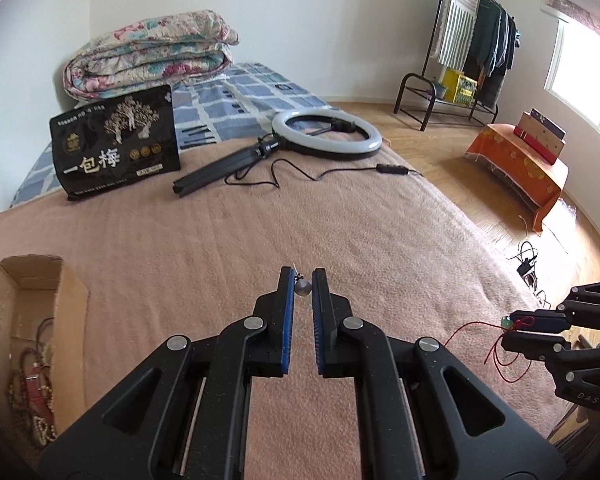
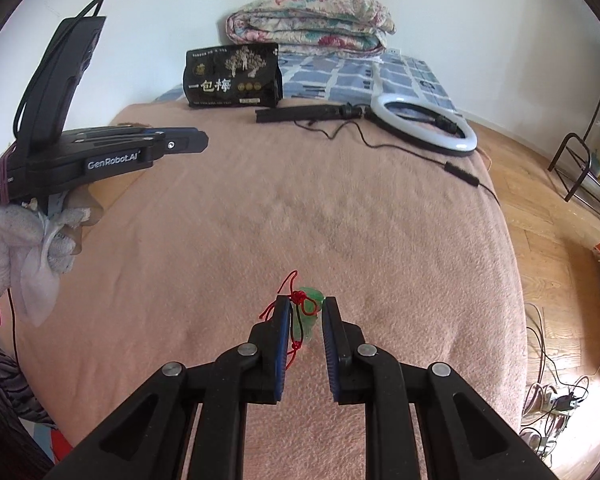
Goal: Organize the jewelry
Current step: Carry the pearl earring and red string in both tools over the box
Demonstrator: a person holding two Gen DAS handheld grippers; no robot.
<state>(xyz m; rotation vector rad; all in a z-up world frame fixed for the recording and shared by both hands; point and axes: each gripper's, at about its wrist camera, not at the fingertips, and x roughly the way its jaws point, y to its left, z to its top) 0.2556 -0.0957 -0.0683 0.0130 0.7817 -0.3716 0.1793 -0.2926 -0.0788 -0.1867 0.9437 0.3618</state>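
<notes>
My left gripper (image 1: 303,276) is shut on a small grey bead earring (image 1: 302,287) pinched between its blue pads, held above the pink blanket (image 1: 260,232). My right gripper (image 2: 306,306) is shut on a green pendant on a red cord (image 2: 309,308), whose cord loops out to the left of the fingers. From the left wrist view the right gripper (image 1: 512,326) sits at the right edge with the red cord (image 1: 476,344) dangling below it. A cardboard box (image 1: 70,320) at lower left holds several bead bracelets and necklaces (image 1: 32,392). The left gripper (image 2: 196,142) shows at upper left in the right wrist view.
A black snack bag (image 1: 118,142), a ring light with tripod and cable (image 1: 326,132) and a folded quilt (image 1: 148,52) lie at the far end of the bed. To the right are wooden floor, a clothes rack (image 1: 476,36), an orange-covered bench (image 1: 516,164) and floor cables (image 1: 528,268).
</notes>
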